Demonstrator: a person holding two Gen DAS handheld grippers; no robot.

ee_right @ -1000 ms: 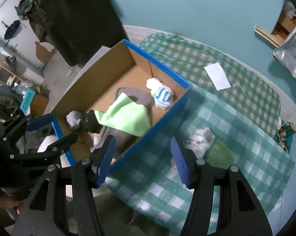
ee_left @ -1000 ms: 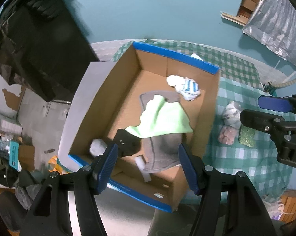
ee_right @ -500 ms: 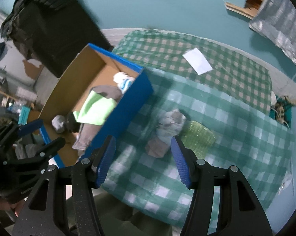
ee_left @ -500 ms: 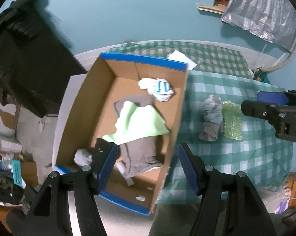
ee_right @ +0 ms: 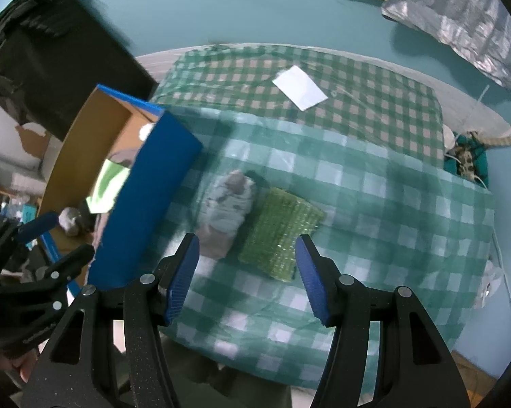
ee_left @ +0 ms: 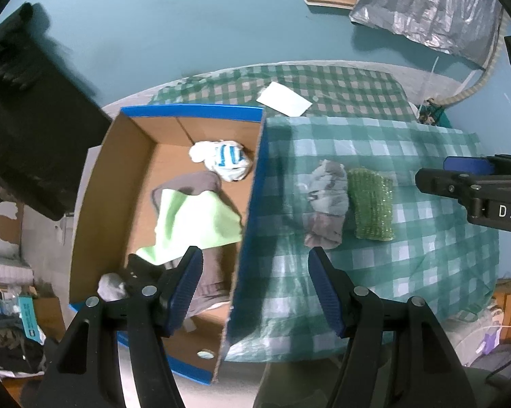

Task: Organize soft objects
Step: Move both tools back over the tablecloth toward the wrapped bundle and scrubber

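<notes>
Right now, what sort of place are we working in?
Probably a lived-in room at home, not a lab: a green checked tablecloth covers the table, a cardboard box holds loose clothes, and clutter crowds the floor beside it.

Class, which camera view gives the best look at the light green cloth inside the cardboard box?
The left wrist view: the light green cloth lies spread over grey fabric in the open cardboard box, almost fully visible. In the right wrist view the box's blue wall hides most of it; only a bright green strip shows.
</notes>
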